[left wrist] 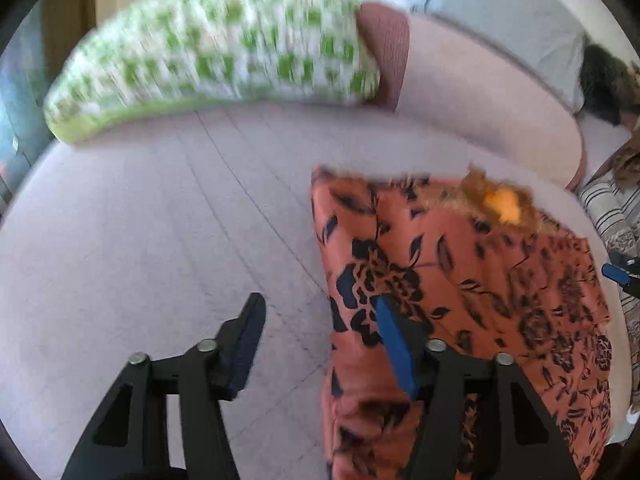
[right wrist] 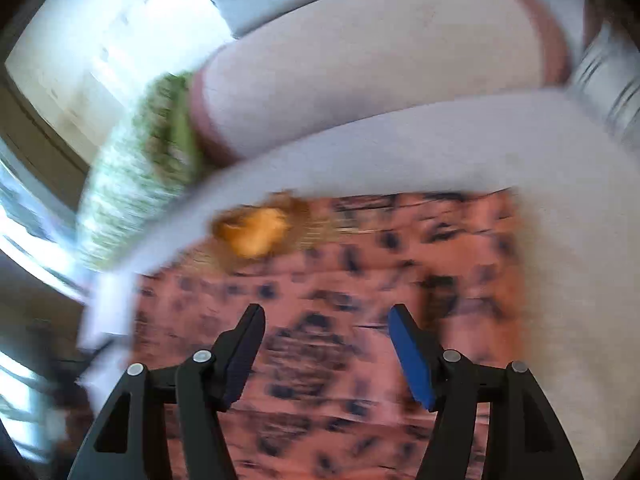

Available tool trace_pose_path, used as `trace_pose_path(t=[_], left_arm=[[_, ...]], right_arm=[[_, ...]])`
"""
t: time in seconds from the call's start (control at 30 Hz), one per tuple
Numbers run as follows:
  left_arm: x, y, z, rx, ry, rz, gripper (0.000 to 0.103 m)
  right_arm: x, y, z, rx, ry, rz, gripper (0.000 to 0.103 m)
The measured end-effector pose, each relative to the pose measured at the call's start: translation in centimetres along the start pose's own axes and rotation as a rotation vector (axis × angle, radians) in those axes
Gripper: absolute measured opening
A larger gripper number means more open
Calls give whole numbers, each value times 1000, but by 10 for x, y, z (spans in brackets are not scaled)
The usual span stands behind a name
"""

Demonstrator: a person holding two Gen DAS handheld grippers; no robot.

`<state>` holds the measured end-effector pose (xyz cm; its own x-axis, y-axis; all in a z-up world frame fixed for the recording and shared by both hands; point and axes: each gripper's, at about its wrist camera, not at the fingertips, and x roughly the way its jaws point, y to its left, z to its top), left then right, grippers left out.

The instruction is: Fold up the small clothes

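Note:
An orange garment with a black flower print (left wrist: 472, 304) lies folded on the pale bed sheet (left wrist: 160, 248), with a yellow-orange tuft (left wrist: 500, 202) at its far edge. My left gripper (left wrist: 320, 312) is open and empty above the garment's left edge, its right finger over the cloth. My right gripper (right wrist: 326, 320) is open and empty over the middle of the same garment (right wrist: 352, 264), which is blurred by motion. The tuft shows in the right wrist view (right wrist: 256, 230) too. The right gripper's blue pad (left wrist: 616, 274) peeks in at the right of the left wrist view.
A green and white checked pillow (left wrist: 216, 52) lies at the head of the bed, beside a pale pink pillow (left wrist: 480, 96). A striped cloth (left wrist: 612, 204) lies at the right edge. A window (right wrist: 88, 32) is at the left in the right wrist view.

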<state>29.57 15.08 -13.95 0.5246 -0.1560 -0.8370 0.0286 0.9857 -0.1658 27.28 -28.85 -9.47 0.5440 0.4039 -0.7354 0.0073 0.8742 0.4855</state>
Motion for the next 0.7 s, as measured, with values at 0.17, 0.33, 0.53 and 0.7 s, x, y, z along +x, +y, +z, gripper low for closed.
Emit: trace_pose_path(t=[0.17, 0.33, 0.53, 0.7], left_arm=[[10, -10, -5, 48, -5, 95, 46], [-21, -9, -13, 31, -89, 60, 46], [-20, -12, -23, 28, -21, 137, 47], [-13, -31, -45, 147, 41, 182, 52]], right_arm=[[60, -38, -14, 160, 135, 57, 62], [17, -12, -26, 77, 33, 138, 78], [21, -30, -40, 183, 46, 128, 82], [0, -20, -50, 83, 25, 200, 89]])
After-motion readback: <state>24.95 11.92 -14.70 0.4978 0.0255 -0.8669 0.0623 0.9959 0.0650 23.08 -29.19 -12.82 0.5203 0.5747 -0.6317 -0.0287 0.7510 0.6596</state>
